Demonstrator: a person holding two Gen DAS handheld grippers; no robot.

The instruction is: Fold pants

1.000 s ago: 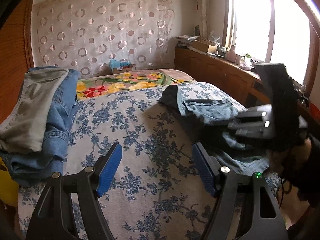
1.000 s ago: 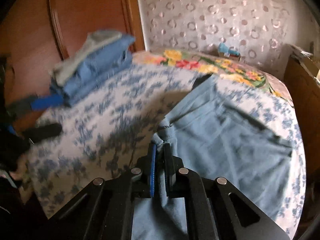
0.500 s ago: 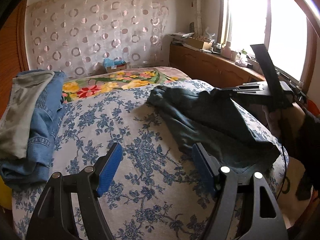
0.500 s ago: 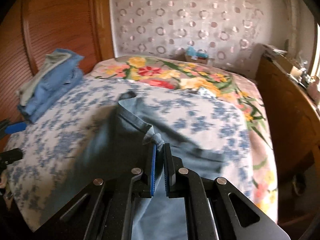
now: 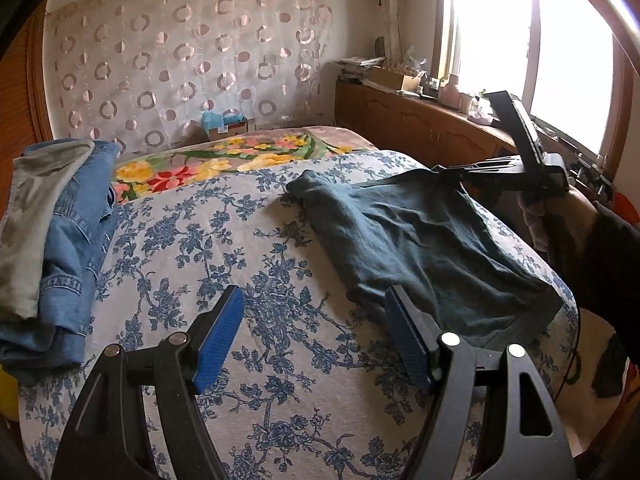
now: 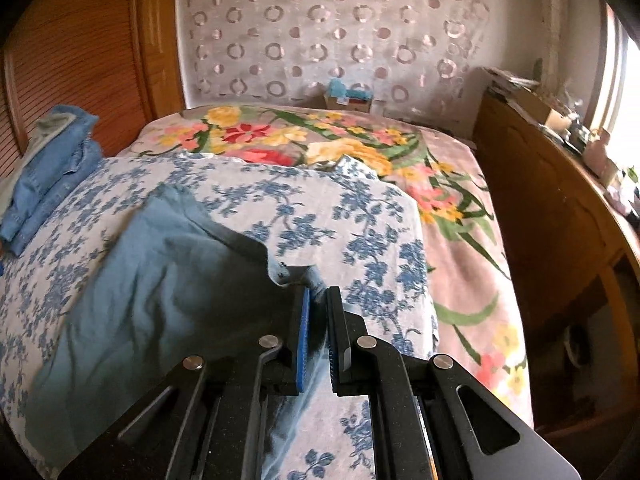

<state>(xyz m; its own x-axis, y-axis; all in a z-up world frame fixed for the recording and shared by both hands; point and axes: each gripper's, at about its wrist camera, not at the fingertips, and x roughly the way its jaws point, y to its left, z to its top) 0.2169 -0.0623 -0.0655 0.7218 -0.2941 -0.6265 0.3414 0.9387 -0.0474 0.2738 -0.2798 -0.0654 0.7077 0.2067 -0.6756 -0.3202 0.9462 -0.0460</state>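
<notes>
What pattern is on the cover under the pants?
Blue floral vines on a pale bed cover, clearest in the left wrist view.

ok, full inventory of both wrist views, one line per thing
pants: 1, blue, spread on bed's right side, one edge lifted
folded clothes stack: 1, denim blue with grey on top, bed's left edge
bedspread: 1, white with blue flowers, under the pants
floral blanket: 1, multicolour, far end of bed
small box: 1, teal contents, by curtain
left gripper: open, over bedspread
right gripper: shut on pants edge
</notes>
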